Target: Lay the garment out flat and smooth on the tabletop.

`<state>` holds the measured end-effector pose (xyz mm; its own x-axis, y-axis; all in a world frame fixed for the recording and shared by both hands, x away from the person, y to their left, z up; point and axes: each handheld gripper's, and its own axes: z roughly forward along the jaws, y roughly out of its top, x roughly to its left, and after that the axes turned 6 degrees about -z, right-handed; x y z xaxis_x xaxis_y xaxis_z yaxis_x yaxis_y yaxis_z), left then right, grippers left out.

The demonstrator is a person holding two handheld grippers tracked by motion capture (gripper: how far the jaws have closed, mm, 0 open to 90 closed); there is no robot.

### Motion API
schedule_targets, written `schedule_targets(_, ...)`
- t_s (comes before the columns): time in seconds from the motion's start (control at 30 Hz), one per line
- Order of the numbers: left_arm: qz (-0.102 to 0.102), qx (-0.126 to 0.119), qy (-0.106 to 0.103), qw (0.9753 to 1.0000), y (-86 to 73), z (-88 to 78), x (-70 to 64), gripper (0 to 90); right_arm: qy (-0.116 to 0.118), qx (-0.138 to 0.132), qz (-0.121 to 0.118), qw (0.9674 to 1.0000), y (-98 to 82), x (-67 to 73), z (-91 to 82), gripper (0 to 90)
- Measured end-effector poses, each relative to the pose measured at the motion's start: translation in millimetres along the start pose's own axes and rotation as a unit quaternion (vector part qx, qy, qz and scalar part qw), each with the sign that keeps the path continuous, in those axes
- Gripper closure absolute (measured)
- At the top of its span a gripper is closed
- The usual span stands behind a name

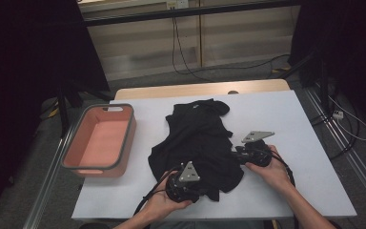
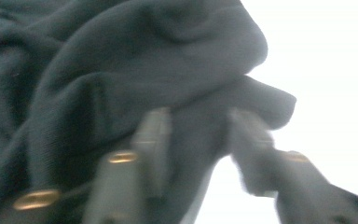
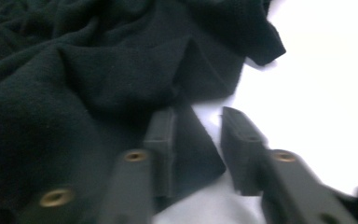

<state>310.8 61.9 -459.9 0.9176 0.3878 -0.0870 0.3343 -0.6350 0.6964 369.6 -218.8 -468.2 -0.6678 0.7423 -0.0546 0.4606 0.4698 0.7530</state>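
A crumpled black garment (image 1: 200,138) lies in the middle of the white table (image 1: 290,124). My left gripper (image 1: 204,191) is at its near edge. In the left gripper view a thick fold of the garment (image 2: 121,70) runs into the left gripper (image 2: 200,126) and takes up most of the gap between the blurred jaws. My right gripper (image 1: 233,153) is at the garment's right edge. In the right gripper view a corner of the garment (image 3: 74,70) lies against one jaw of the right gripper (image 3: 198,121), with bare white table between that corner and the other jaw.
A pink bin with a grey rim (image 1: 131,129) stands at the table's left side, with nothing in it. Bare table lies to the right of the garment and beyond it. Cables trail from both grippers toward the person's forearms at the near edge.
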Motion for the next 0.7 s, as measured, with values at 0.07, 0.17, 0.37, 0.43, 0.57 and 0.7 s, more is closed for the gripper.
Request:
schedule_targets(0.07, 0.003, 0.0, 0.002, 1.0, -1.5, -1.9, -3.6, 83.4, 0.0, 0.008, 0.007, 0.9999, 1.2, 0.1, -1.5, 89.1)
schedule_targets(0.17, -0.005, 0.01, -0.01, 0.9999, -3.1, -8.0, -3.3, 88.0, -0.009, 0.015, 0.0, 0.9998, 3.2, 0.4, -4.8, 89.8)
schedule_targets(0.37, -0.025, 0.0, -0.015, 0.9996, -14.8, -38.8, 2.3, 88.2, -0.021, -0.004, 0.017, 0.9996, 0.6, -3.2, -24.5, 89.9)
schedule_targets(0.43, -0.036, -0.009, -0.011, 0.9992, -21.1, -50.1, 4.0, 88.2, -0.029, -0.003, 0.017, 0.9994, -0.8, -5.0, -29.1, 89.9)
schedule_targets(0.57, -0.049, -0.007, -0.007, 0.9987, -38.9, -66.7, 9.7, 88.2, -0.044, -0.001, 0.022, 0.9988, -3.2, -9.3, -36.8, 90.0)
schedule_targets(0.7, -0.054, -0.015, 0.003, 0.9984, -47.7, -81.9, 14.5, 88.2, -0.057, 0.002, 0.029, 0.998, -12.9, -14.0, -49.2, 90.0)
